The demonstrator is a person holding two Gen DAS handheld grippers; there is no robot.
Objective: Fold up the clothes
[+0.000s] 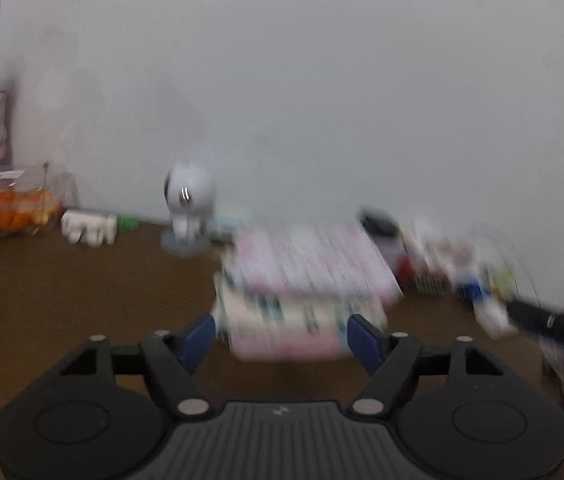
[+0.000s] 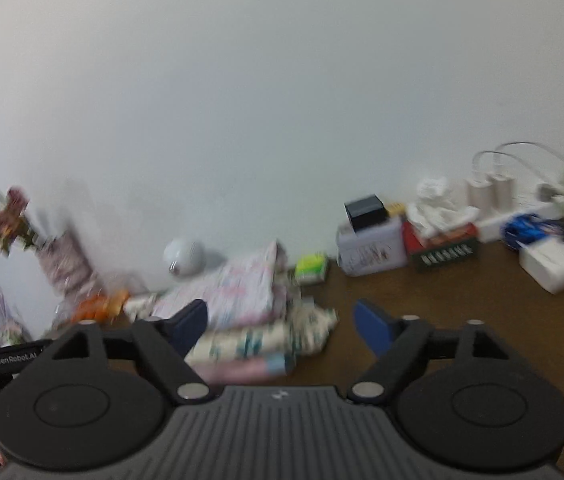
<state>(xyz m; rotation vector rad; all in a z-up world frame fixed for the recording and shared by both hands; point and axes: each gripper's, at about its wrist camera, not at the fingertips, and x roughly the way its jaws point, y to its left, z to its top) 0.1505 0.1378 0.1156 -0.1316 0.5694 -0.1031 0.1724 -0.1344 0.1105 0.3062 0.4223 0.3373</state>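
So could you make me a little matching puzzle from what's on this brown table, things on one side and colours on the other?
Things:
1. stack of folded clothes
2. fruit in the clear box
3. round figurine
4. gripper fingers

Colours:
A. orange
B. blue
C. pink and cream with a pattern
D. white

Pairs: 1-C, 2-A, 3-D, 4-B

stack of folded clothes (image 1: 306, 292) on the brown table (image 1: 82, 300) near the wall, pink patterned piece on top, cream one with green print beneath, plain pink at the bottom, blurred
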